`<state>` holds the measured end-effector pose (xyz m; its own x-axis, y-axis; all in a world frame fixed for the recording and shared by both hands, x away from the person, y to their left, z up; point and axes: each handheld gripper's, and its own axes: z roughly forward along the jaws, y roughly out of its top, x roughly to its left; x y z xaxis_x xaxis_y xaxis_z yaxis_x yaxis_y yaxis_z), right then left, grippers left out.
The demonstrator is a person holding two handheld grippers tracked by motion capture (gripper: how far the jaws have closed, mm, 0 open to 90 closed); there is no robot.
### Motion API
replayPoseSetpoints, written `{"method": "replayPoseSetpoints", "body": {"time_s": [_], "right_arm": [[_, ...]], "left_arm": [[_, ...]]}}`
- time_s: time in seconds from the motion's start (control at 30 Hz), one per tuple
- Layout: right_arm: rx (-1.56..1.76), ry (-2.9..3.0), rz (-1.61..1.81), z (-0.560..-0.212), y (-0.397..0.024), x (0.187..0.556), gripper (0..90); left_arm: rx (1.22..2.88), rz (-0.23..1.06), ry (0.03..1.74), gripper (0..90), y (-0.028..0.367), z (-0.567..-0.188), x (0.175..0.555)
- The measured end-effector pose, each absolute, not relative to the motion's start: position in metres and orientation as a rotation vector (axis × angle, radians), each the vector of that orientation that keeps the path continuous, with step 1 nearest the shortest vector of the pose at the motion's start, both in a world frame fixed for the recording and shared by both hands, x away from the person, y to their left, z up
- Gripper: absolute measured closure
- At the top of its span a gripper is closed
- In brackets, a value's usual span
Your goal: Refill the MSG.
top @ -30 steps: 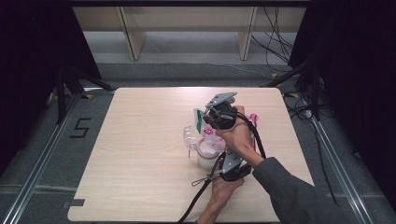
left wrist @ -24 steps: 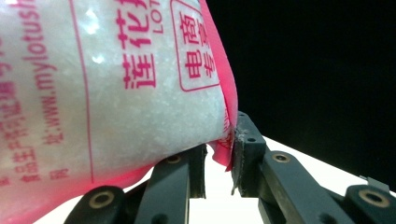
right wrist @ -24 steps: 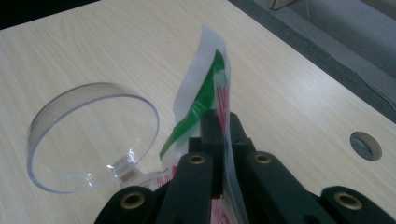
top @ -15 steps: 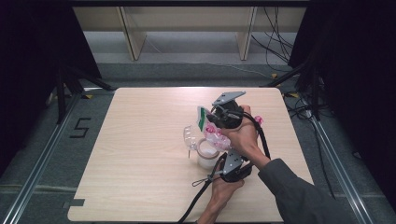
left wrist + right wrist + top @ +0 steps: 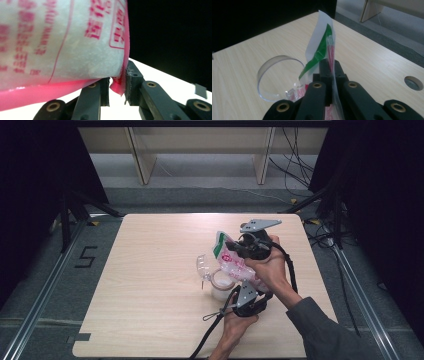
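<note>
The right tongs point(image 5: 235, 251) are clamped fully shut on the top edge of the bag point(image 5: 235, 265), the end with the green and white strip, which in the right gripper view is seen sticking up from between the two black jaws. The left tongs point(image 5: 243, 292) are closed down on the opposite end: in the left gripper view the pink seam at the bag's corner is pinched in the narrow gap between the jaws. So the bag, a clear plastic one with red print and white grainy stuff inside, is held up off the table point(image 5: 150, 285) between both tongs, stretched at a slant over the right half of it. Just under and beside the bag a clear plastic jar point(image 5: 221, 289) is seen standing on the table, with its clear round hinged lid point(image 5: 201, 265) flipped open toward the left. The wood surface elsewhere is bare.
</note>
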<state>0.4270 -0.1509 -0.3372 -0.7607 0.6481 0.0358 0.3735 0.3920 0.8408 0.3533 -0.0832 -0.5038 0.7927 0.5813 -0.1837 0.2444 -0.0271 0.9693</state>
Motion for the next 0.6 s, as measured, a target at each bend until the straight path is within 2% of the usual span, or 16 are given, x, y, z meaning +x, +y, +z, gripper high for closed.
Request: {"method": "replayPoseSetpoints", "body": {"time_s": [0.33, 0.6], "right_arm": [[0.929, 2.292, 1.427, -0.338, -0.165, 0.422, 90.0], [0.947, 2.233, 1.530, -0.337, -0.180, 0.416, 90.0]], "left_arm": [[1.704, 0.363, 0.673, 74.7, -0.074, -0.507, 0.353], [1.694, 0.373, 0.697, 73.2, -0.070, -0.507, 0.351]]}}
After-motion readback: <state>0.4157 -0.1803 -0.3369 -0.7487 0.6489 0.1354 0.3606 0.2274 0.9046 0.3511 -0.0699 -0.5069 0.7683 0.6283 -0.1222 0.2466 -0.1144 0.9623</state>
